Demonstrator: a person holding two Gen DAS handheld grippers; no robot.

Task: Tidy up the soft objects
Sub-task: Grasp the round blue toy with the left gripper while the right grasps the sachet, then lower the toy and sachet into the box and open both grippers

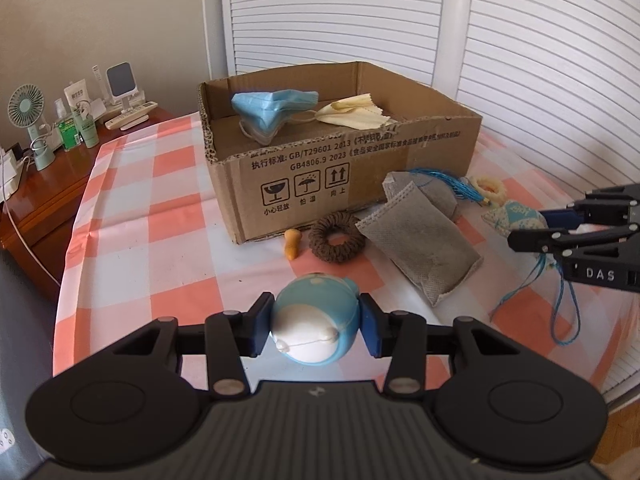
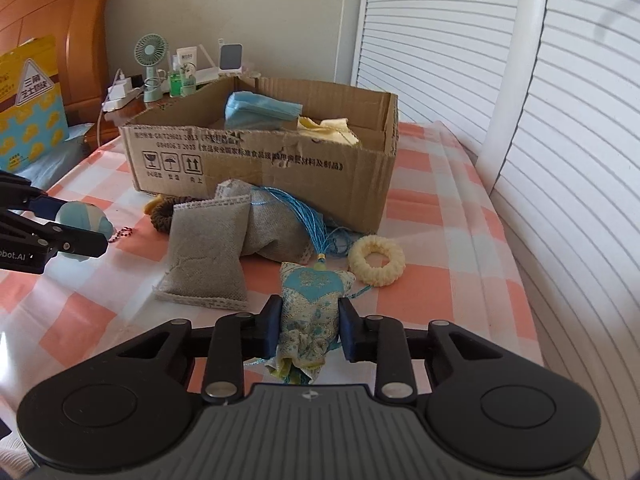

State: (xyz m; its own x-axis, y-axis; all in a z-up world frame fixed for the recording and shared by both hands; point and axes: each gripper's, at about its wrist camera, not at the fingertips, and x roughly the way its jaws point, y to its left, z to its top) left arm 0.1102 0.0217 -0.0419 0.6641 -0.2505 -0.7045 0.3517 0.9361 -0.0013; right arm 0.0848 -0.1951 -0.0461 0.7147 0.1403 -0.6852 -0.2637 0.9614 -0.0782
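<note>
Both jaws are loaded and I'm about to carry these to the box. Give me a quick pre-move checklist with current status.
1. Left gripper shut on the blue round toy, pads on both sides: ok.
2. Right gripper shut on the embroidered sachet: ok.
3. Sachet's blue cord hanging loose below the right gripper, could snag on the grey pouch: not ok.
4. Cardboard box open on top, with room beside the face masks and yellow cloth: ok.
5. Both items lifted off the checked cloth: cannot tell.
6. Blue tassel detached from the sachet: cannot tell.
</note>
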